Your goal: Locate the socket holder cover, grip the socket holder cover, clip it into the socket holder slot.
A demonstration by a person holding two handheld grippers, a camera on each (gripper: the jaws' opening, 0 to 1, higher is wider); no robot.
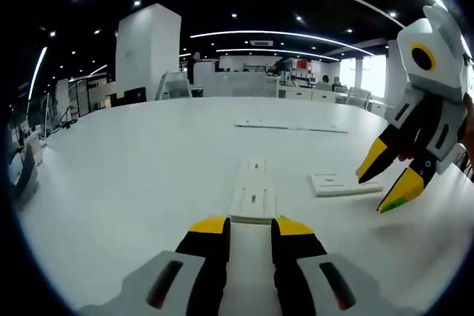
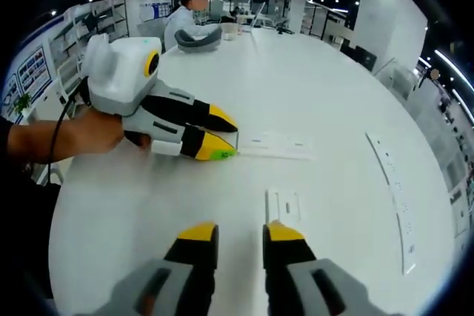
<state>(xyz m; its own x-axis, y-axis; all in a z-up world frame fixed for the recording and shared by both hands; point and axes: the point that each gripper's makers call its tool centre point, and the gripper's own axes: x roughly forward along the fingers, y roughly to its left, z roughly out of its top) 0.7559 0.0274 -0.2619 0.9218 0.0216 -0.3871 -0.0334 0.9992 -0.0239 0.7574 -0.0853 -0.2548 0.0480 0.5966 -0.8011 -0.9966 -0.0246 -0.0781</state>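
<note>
Our left gripper (image 1: 250,228) hangs open and empty just near of the holder (image 1: 253,192), a long white strip on the counter (image 1: 133,175). Our right gripper (image 2: 240,233) (likewise open, holding nothing) hovers near the cover (image 2: 284,206), a small white plate lying flat just right of the holder.

Open white table (image 1: 133,183) all round; 2 flat socket pieces (image 1: 253,199) (image 1: 342,183) lie ahead.
</note>
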